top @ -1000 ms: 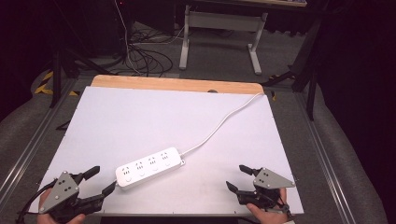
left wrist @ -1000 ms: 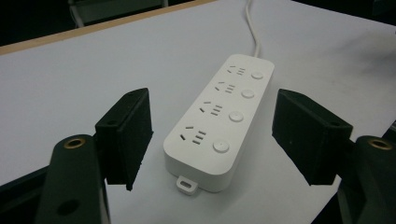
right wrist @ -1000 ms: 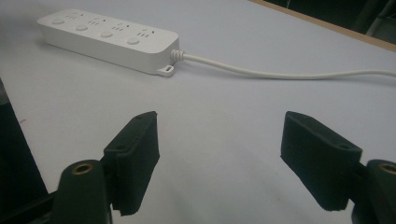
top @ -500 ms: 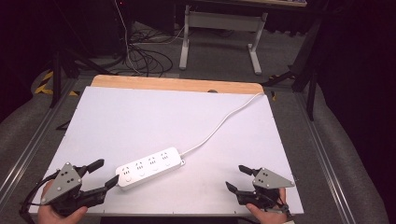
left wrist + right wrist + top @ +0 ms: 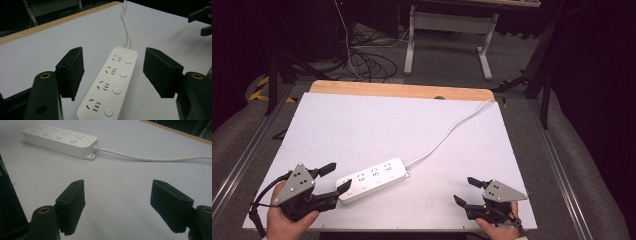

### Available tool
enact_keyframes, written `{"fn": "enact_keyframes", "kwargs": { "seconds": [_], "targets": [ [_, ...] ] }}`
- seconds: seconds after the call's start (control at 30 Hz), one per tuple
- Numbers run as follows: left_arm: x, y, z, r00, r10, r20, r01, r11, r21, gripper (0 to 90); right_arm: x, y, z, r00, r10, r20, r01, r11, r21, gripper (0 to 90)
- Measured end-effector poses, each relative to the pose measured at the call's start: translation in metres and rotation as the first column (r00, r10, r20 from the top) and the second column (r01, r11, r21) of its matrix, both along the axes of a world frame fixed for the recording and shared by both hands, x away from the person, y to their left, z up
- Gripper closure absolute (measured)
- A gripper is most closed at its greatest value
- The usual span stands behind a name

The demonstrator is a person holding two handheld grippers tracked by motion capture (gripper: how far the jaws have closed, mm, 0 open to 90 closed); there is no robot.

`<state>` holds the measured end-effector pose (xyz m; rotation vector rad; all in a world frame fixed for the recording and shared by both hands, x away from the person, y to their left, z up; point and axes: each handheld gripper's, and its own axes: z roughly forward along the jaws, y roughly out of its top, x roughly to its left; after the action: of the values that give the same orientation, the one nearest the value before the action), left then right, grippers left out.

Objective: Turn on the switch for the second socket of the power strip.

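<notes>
Presently, your holdings:

Left gripper (image 5: 332,179): jaws spread wide, grasping nothing. The strip (image 5: 373,179) lies flat on the table (image 5: 412,125) just ahead of it, its near end between the jaws' line of reach and one jaw tip almost touching that end.

Right gripper (image 5: 468,191): likewise released, jaws apart over bare table, well to the side of the strip's cord end.

Strip: white, rigid plastic, four socket groups, each with a round button. Likely light and stiff, with a smooth, somewhat slippery shell. Judged best hold: across its narrow width, on the long side walls near the end facing your left gripper, pads kept off the buttons.

Cord (image 5: 452,131): white, limp, running from the strip's far end away from your left gripper and off the table's far edge. Expect it to drag and resist if you lift or slide the strip.

Obstructions: none between either gripper and the strip.
</notes>
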<state>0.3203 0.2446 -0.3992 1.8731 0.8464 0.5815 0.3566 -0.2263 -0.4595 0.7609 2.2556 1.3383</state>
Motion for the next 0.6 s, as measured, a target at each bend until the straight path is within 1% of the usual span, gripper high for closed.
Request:
{"fn": "enact_keyframes", "kwargs": {
  "seconds": [0.03,0.1,0.2,0.4,0.47,0.6],
  "targets": [
    [0.001,-0.002,0.001,1.0,-0.002,-0.004,0.002,1.0,-0.001,33.6,0.0,0.0,0.0,1.0,0.0,0.001,0.0,1.0,-0.001,28.4],
    [0.003,-0.004,0.002,1.0,-0.005,0.002,0.005,1.0,0.004,33.6,0.0,0.0,0.0,1.0,0.0,0.001,0.0,1.0,0.0,28.4],
    [0.006,-0.009,0.003,0.9999,-0.012,-0.005,0.012,0.9999,0.002,33.4,0.0,0.0,0.0,1.0,-0.001,0.001,0.001,1.0,0.003,28.3],
    [0.013,-0.019,0.003,0.9995,-0.028,-0.013,0.028,0.9994,0.019,33.0,0.0,0.0,0.0,1.0,0.001,0.0,-0.001,1.0,0.001,28.4],
    [0.015,-0.021,0.005,0.9995,-0.029,-0.01,0.03,0.9991,0.031,32.8,0.0,0.0,0.0,1.0,0.005,-0.002,-0.005,1.0,0.0,28.4],
    [0.02,-0.027,0.006,0.9992,-0.038,-0.015,0.039,0.9986,0.036,32.8,0.0,0.0,0.0,1.0,0.004,-0.001,-0.004,1.0,-0.001,28.4]
  ]
}}
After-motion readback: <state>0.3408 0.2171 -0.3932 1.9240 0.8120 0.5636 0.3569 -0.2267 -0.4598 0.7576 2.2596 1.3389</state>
